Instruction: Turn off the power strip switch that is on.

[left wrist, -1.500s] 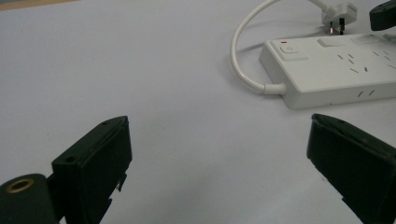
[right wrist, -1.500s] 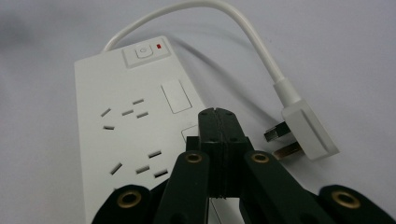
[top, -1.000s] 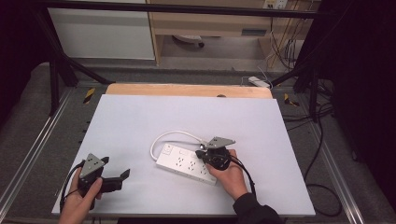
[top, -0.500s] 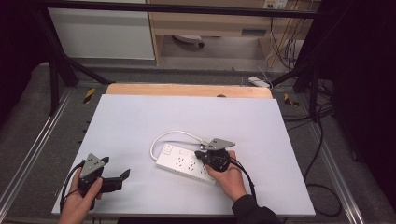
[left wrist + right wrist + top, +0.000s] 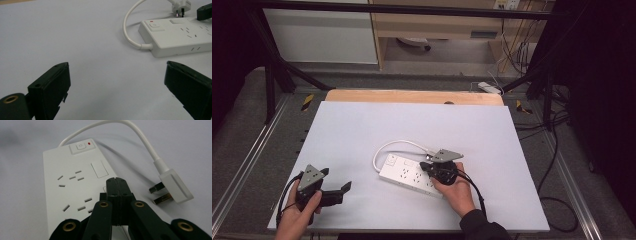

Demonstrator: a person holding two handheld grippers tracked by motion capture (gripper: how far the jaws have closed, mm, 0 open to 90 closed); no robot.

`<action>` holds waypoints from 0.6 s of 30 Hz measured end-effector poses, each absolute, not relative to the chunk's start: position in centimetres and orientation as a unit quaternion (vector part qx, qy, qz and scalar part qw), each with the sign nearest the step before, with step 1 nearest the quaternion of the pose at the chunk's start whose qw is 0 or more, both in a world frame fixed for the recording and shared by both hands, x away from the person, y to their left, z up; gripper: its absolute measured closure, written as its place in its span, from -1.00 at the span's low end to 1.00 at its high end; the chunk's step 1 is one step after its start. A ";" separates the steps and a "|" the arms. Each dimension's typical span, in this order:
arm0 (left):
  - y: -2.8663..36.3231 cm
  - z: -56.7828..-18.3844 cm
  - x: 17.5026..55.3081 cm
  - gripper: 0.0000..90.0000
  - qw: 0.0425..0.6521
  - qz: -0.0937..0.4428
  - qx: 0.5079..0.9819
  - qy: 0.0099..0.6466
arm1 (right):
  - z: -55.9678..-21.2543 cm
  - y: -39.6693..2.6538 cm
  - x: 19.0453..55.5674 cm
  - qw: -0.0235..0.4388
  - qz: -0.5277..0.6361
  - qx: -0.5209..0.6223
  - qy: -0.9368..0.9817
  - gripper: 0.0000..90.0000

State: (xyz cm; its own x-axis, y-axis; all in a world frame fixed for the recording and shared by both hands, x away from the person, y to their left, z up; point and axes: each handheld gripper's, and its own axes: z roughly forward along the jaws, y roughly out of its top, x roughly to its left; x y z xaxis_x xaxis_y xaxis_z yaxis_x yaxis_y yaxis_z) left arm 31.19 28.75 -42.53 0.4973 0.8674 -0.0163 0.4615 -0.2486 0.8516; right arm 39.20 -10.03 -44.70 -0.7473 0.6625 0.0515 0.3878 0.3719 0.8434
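2 grippers flank the power strip (image 5: 412,174) in the high view: left gripper (image 5: 343,190) well apart, right gripper (image 5: 426,166) over it. Left gripper view: jaws spread, strip beyond. Right gripper view: jaws pressed together, empty, above the strip; plug (image 5: 172,186) beside it.

Power strip (image 5: 75,185): smooth white plastic, faint sheen. Its cable (image 5: 140,135): glossy white sheathing. Plug (image 5: 175,186) at 3 o'clock of the strip: white plastic, bright metal pins. Right claw (image 5: 116,182): matt black plastic, brass-coloured rivets. Bench (image 5: 362,130): matt pale sheet, bare wood strip (image 5: 412,96) at 12 o'clock.
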 end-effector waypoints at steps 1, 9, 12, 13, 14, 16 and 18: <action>28.7 -42.5 31.2 -0.85 0.425 0.238 0.753 0.441 | -44.7 -10.0 39.2 0.150 0.458 0.322 0.815 1.00; 28.7 -42.5 31.2 -0.85 0.424 0.239 0.754 0.440 | -44.7 -10.0 39.2 0.149 0.459 0.323 0.814 1.00; 28.7 -42.6 31.2 -0.85 0.424 0.239 0.755 0.440 | -44.7 -10.1 39.2 0.149 0.460 0.324 0.813 1.00; 28.7 -42.5 31.2 -0.85 0.424 0.239 0.755 0.440 | -44.7 -10.0 39.2 0.149 0.460 0.324 0.813 1.00; 28.7 -42.6 31.2 -0.85 0.424 0.239 0.755 0.440 | -44.7 -10.0 39.2 0.148 0.461 0.324 0.813 1.00; 28.7 -42.6 31.2 -0.85 0.424 0.239 0.755 0.440 | -44.7 -10.0 39.1 0.149 0.459 0.323 0.814 1.00; 28.7 -42.6 31.2 -0.86 0.424 0.239 0.755 0.440 | -44.8 -10.1 39.2 0.147 0.461 0.324 0.813 1.00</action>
State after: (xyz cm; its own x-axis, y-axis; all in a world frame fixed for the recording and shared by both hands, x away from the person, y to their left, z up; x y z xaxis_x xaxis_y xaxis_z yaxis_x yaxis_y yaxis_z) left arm 31.17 28.71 -42.55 0.4986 0.8667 -0.0121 0.4616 -0.2537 0.8500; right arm 39.16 -10.07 -44.76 -0.7476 0.6614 0.0603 0.3908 0.3647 0.8451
